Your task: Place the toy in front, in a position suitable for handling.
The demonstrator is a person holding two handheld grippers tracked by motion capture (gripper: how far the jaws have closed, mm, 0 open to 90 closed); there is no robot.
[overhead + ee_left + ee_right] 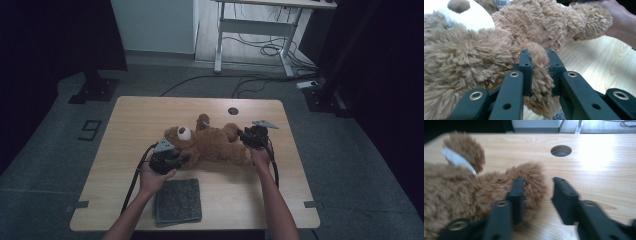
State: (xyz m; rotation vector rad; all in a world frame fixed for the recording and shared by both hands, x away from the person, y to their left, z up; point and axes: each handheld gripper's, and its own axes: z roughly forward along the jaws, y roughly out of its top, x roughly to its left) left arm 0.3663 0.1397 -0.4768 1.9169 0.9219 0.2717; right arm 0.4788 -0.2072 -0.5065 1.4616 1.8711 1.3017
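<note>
Both bare forearms enter from 6 o'clock in the high view, angled toward 12. Left hand (151,178) wraps the black two-jaw left gripper (184,160), jaws aimed at 3 o'clock and pinched on a tuft of the brown plush teddy bear (212,145). Right hand (260,156) carries the black two-jaw right gripper (241,134), jaws aimed at 9 o'clock and parted; one pad against the bear's fur, the other clear.

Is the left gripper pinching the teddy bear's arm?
Touching. In the left gripper view, both jaws of the left gripper press against a furry limb of the teddy bear, with its fur squeezed between the pads.
</note>
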